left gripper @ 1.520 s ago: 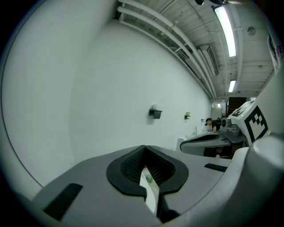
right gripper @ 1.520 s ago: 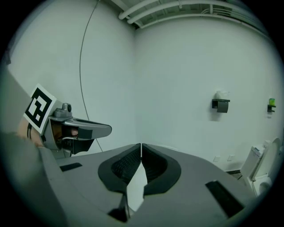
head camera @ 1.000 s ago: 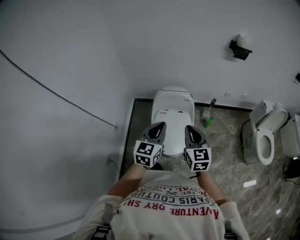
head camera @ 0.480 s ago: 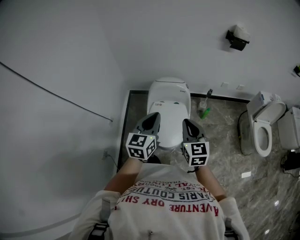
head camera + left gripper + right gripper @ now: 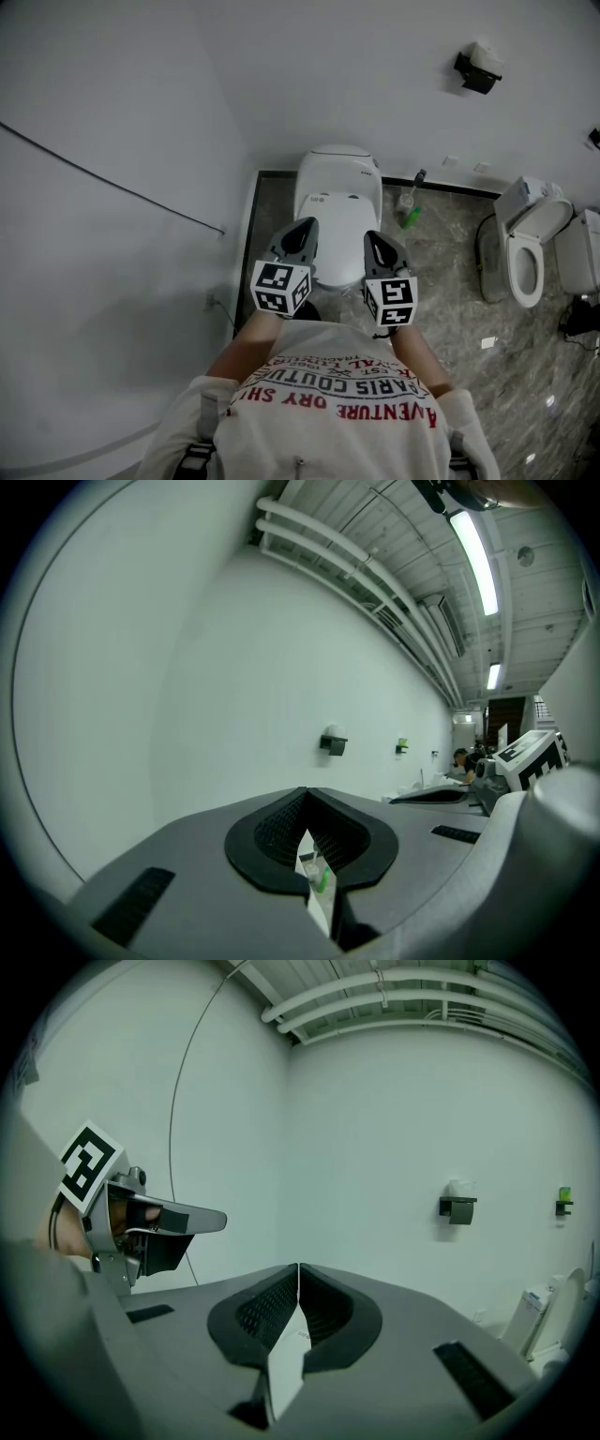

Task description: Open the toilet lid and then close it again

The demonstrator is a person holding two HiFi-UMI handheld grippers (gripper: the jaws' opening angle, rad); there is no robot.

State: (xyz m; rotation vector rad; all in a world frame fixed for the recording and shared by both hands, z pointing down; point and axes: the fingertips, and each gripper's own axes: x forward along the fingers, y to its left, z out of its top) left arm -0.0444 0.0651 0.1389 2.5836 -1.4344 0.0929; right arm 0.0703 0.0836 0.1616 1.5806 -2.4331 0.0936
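Observation:
A white toilet (image 5: 339,187) stands against the wall with its lid (image 5: 339,230) down. Both my grippers hover side by side over the front of the lid, touching nothing. The left gripper (image 5: 304,231) is shut and empty, and so is the right gripper (image 5: 373,242). In the left gripper view the jaws (image 5: 305,794) meet, with a sliver of white toilet (image 5: 315,902) showing below them. In the right gripper view the shut gripper (image 5: 298,1269) points at the wall over the white lid (image 5: 284,1368). The left gripper (image 5: 141,1224) shows beside it at the left.
A green bottle (image 5: 411,217) and a brush stand on the floor right of the toilet. A second toilet (image 5: 525,251) with its lid up is at the far right. A paper holder (image 5: 473,69) hangs on the wall. The left wall carries a thin cable (image 5: 112,183).
Both grippers stay where they were over the toilet's front, both shut. Only the head camera has shifted slightly.

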